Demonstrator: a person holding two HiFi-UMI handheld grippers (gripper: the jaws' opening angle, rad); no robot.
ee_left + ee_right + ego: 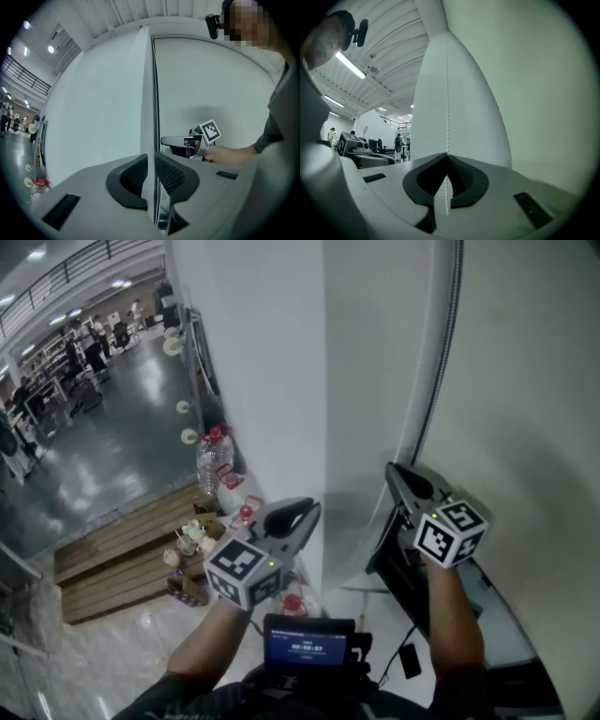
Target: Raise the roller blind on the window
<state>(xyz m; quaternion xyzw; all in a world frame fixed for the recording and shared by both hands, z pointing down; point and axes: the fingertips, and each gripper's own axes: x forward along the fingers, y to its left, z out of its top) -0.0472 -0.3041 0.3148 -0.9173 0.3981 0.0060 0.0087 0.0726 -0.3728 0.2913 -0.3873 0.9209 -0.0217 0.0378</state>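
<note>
White wall (272, 362) took up most of the view, with the pale blind (525, 381) hanging right beside it, down over the window as far as I could follow. The person had a gripper in each hand. The right gripper (447, 157) was pinched tight on the bead chain (447, 103) running down the blind's left edge. The left gripper (151, 157) sat off to the left near the wall corner, jaws a narrow slit apart, nothing pinched that I could see.

My worry was that skinny chain. A quick tug could let the beads slide through the pads, and a sideways pull might drag it off whatever drives it up top. Side room looked tight too, with the wall corner just beside the chain. Straight down looked fairly open, apart from some dark gear (398, 563) below the right hand.
</note>
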